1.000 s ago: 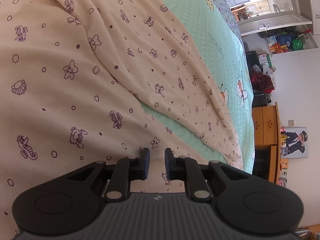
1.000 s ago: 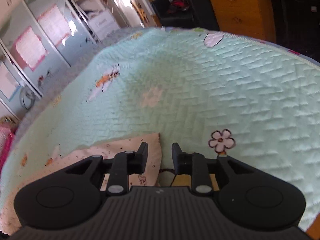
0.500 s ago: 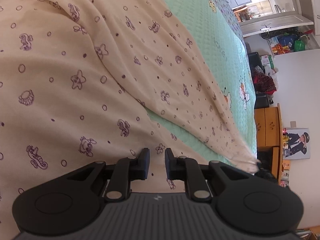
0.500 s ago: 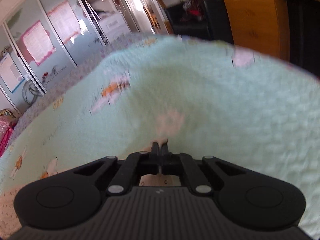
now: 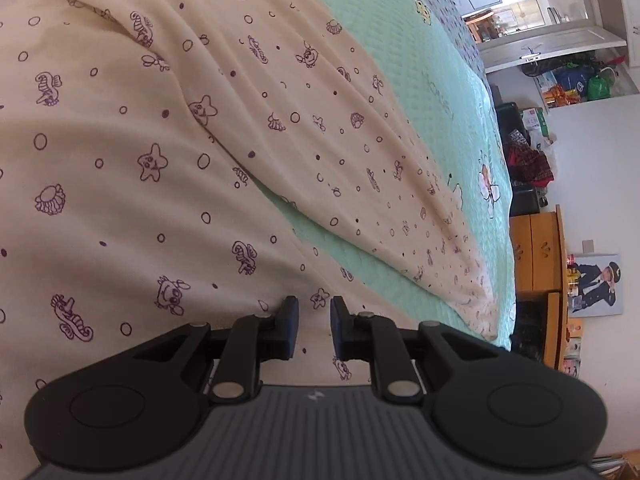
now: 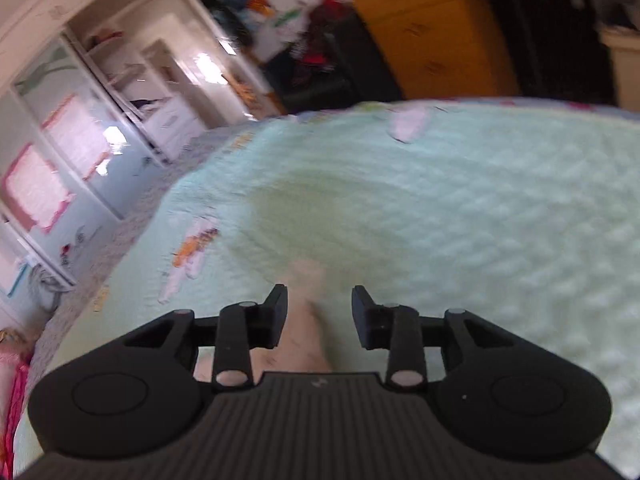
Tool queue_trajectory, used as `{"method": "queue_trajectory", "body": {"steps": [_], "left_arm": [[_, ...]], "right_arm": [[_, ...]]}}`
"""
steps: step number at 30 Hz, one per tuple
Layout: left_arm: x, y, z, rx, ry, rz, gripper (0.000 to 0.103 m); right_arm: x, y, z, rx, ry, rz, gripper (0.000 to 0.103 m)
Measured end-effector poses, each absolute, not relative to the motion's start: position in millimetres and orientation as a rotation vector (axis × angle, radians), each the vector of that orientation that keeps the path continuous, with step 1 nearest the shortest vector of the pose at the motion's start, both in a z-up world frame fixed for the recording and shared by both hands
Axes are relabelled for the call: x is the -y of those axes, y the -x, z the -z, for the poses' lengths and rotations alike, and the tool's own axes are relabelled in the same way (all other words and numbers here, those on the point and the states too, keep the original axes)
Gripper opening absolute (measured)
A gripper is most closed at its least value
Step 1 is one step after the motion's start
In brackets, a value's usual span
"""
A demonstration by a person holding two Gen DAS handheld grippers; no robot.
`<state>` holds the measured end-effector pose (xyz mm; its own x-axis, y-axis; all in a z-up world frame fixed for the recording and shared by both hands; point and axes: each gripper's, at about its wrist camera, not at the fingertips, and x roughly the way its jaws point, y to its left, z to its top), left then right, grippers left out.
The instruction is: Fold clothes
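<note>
Now | right gripper (image 6: 319, 306): fingers spread, released cream garment (image 5: 120, 184) | left gripper (image 5: 314, 314): unchanged narrow gap, gripping nothing

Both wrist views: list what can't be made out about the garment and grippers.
- Garment outline, left wrist view: cut off by the top and left edges, so its type and fold state are unclear.
- Cloth under the left gripper: the gripper body hides it.
- Cloth between the right gripper fingers, right wrist view: motion blur; contact is unreadable.
- Quilt pattern: blurred.
</note>
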<state>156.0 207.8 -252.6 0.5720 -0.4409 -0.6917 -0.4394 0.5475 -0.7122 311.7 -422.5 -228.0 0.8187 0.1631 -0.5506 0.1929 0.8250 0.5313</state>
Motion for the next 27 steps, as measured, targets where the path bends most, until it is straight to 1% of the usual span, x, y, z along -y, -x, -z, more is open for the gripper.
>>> {"method": "queue_trajectory", "body": {"steps": [3,8,10,12,16,17,18,19,20,21,22,23,27], "left_arm": [[-203,-157,252,-1.015,1.037,0.01,0.016],[-197,-157,249,-1.019,1.032,0.024,0.016],[-199,-157,248,-1.011,1.033,0.017,0.017],[-203,-156,246,-1.002,1.035,0.008,0.017],[-210,-154,247,-0.986,1.046,-0.011,0.019],[-212,-154,248,-0.985,1.052,-0.014,0.019],[-212,-155,250,-0.984,1.058,-0.016,0.019],[-213,-155,250,-0.983,1.064,-0.016,0.019],[-213,-155,250,-0.98,1.067,-0.014,0.019],[-213,-154,249,-0.976,1.067,-0.008,0.019],[-214,-154,248,-0.974,1.066,-0.004,0.019],[-217,-153,247,-0.969,1.064,-0.003,0.019],[-228,-149,241,-0.922,1.068,-0.025,0.019]], "right_arm": [[428,-297,238,-0.614,-0.71,0.041,0.039],[415,-314,251,-0.69,-0.777,0.027,0.039],[405,-321,252,-0.702,-0.762,0.055,0.036],[399,-325,251,-0.707,-0.722,0.099,0.004],[411,-310,247,-0.592,-0.74,0.096,0.004],[411,-312,252,-0.618,-0.739,0.082,0.006],[412,-312,257,-0.641,-0.736,0.074,0.011],[413,-311,260,-0.653,-0.728,0.085,0.008],[414,-308,263,-0.655,-0.725,0.097,0.008],[415,-301,260,-0.627,-0.741,0.113,0.014],[414,-294,255,-0.604,-0.746,0.128,0.017],[413,-287,250,-0.581,-0.746,0.14,0.023],[387,-259,217,-0.509,-0.69,0.026,0.024]]}}
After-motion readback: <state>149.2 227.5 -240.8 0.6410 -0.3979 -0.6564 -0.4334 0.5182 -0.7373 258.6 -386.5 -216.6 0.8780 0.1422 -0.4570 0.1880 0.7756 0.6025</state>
